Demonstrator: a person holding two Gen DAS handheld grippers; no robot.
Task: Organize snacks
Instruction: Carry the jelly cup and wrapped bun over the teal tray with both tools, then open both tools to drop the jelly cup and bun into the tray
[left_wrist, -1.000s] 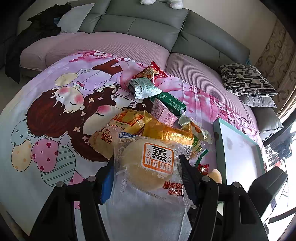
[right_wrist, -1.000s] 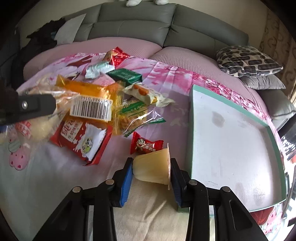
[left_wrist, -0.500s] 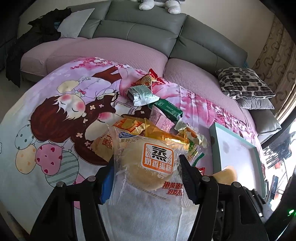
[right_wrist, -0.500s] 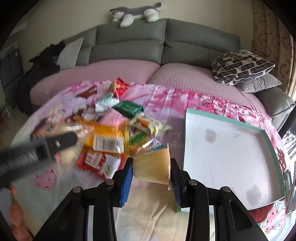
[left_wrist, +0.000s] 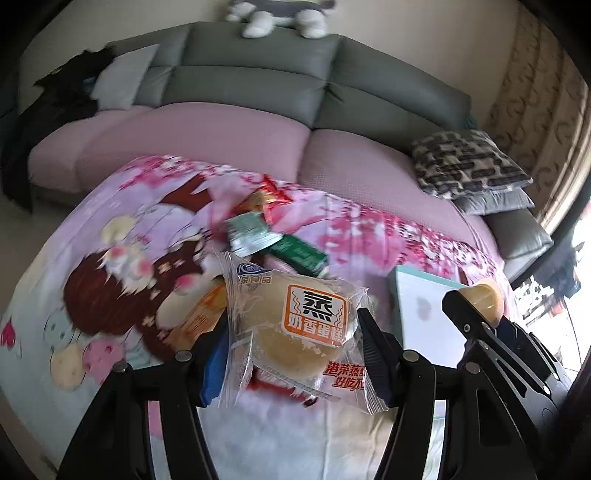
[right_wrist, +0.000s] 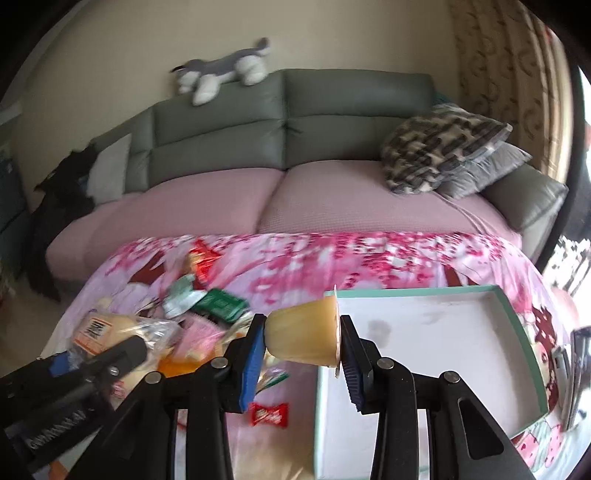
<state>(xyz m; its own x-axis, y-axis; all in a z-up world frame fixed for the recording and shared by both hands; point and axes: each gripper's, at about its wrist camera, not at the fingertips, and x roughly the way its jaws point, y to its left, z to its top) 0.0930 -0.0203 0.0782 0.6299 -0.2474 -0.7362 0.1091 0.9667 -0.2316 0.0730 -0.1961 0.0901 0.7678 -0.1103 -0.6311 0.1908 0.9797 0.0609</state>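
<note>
My left gripper is shut on a clear-wrapped round cake with an orange label, held above the cartoon tablecloth. My right gripper is shut on a yellow jelly cup lying sideways between its pads, at the near-left corner of the white tray with a teal rim. In the left wrist view the jelly cup and the tray show at the right. A heap of snack packets lies left of the tray, with a red candy nearer to me.
A grey and pink sofa runs behind the table, with patterned cushions at the right and a plush dog on its back. Dark clothing hangs at the sofa's left end. A curtain hangs at the right.
Both grippers have risen with their loads, so the table and snack heap look lower and farther. The right gripper has rolled; the tray now lies level ahead of it.
</note>
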